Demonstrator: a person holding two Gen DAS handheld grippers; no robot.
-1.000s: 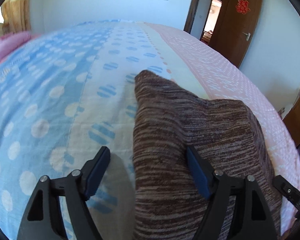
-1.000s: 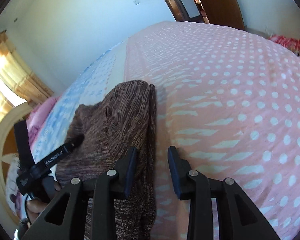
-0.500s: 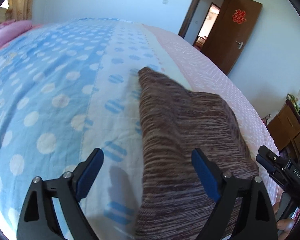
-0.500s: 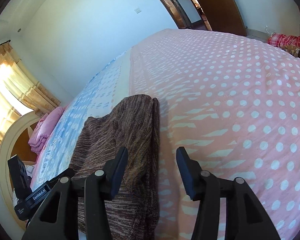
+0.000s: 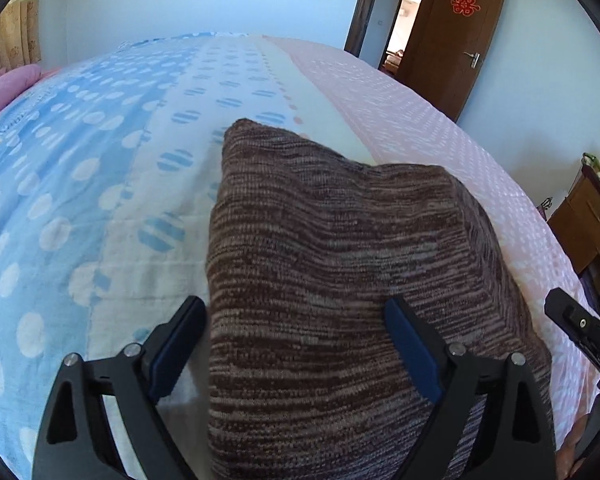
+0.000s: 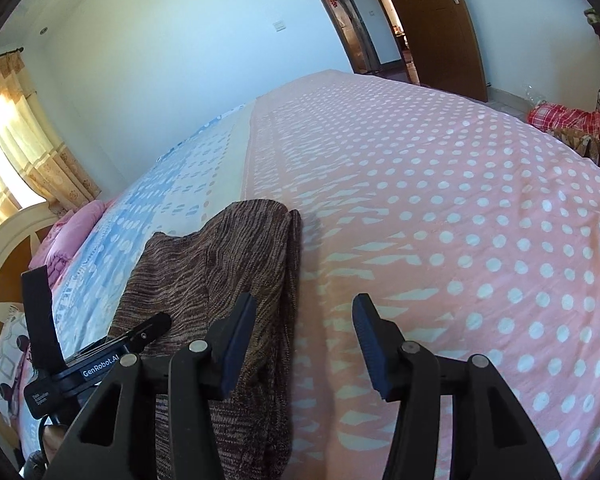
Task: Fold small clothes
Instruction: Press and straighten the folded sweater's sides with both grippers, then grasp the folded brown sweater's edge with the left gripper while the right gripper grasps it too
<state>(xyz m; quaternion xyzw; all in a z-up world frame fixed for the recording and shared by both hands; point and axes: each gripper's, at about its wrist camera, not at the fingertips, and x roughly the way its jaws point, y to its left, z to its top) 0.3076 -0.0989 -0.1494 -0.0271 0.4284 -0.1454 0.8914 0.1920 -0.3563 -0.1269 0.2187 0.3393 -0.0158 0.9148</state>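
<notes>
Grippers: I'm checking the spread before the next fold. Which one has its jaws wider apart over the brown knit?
The left gripper: its fingers straddle much of the brown knit. The right gripper is open too, but narrower, at the knit's edge.

The brown garment (image 5: 340,280) at the frame's centre is a coarse, ribbed knit of mottled brown and pale yarn, matt and rough. Under it the bedsheet (image 5: 80,200) is thin woven cotton, matt, lightly creased. The left gripper (image 5: 296,348) has matt black plastic arms, small shiny metal rivets and blue ridged fingers (image 5: 412,348). The door (image 5: 460,32), upper right, is smooth, faintly glossy wood.
</notes>
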